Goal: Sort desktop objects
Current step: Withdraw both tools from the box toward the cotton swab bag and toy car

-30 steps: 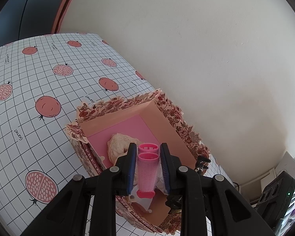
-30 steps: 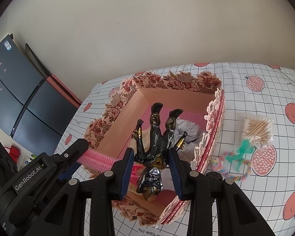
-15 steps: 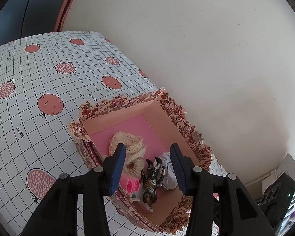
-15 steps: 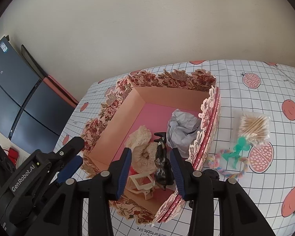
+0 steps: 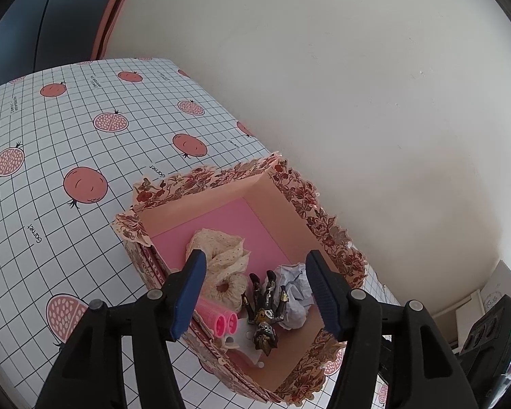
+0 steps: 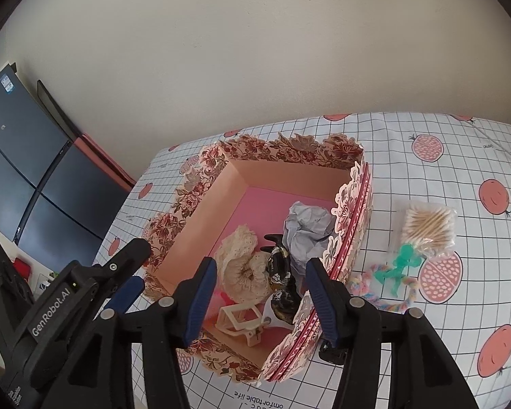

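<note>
Both tools released, jaws just opened, nothing between — left tool [image 5: 255, 293] and right tool [image 6: 260, 296] over the floral-edged pink cardboard box [image 6: 201, 211] — withdrawing low could snag its flimsy rim and drag it.

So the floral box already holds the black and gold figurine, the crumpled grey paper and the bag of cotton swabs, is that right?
Not quite. The clear bag of wooden cotton swabs is not in the floral-edged cardboard box; it lies on the pomegranate-print tablecloth outside the box's wall, as the right wrist view shows. The black and gold figurine and the crumpled grey paper are indeed inside.
</note>
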